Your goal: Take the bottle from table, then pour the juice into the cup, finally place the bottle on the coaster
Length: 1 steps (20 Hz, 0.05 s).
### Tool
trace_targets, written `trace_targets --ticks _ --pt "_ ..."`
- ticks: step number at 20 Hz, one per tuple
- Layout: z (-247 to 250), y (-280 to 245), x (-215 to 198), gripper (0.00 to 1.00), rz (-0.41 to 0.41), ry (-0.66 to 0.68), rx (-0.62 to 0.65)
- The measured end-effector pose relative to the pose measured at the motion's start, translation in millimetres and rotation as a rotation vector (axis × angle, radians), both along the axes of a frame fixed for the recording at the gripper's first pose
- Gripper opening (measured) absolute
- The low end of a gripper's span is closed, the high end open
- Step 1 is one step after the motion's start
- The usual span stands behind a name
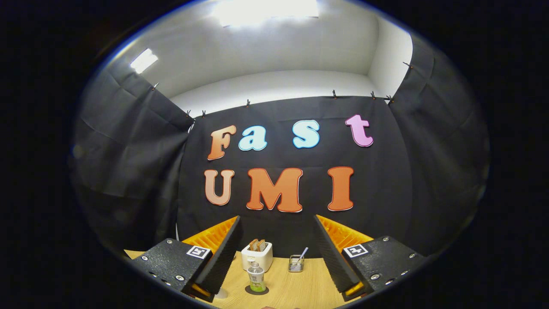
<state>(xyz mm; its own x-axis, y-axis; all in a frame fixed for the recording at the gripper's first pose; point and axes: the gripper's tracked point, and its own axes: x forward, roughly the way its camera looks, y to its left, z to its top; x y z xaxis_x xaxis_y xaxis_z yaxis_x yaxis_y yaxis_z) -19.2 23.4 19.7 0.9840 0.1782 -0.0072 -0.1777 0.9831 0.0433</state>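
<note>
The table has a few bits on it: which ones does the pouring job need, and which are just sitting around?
For the job:
- bottle, standing on the dark round coaster, ahead of the open gripper

Just sitting around:
- toaster with bread slices in it, behind the bottle
- small wire basket with a stick-like item, beside the toaster

The pale wooden table (296, 287) showed fine grain and a matt finish. The small clear plastic bottle (256, 277) looked glossy, with a paper-like label, on a dark round matt coaster (248, 290). The white toaster (257, 256) appeared smooth and slightly shiny. The small wire basket (295, 263) looked metallic. The gripper (276, 244), fingers spread apart, had rough, grainy housings and ribbed pads (330, 253).
</note>
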Motion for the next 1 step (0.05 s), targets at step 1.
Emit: trace_targets --ticks 1 --pt "1.1 1.0 -1.5 0.97 -0.003 -0.003 -0.006"
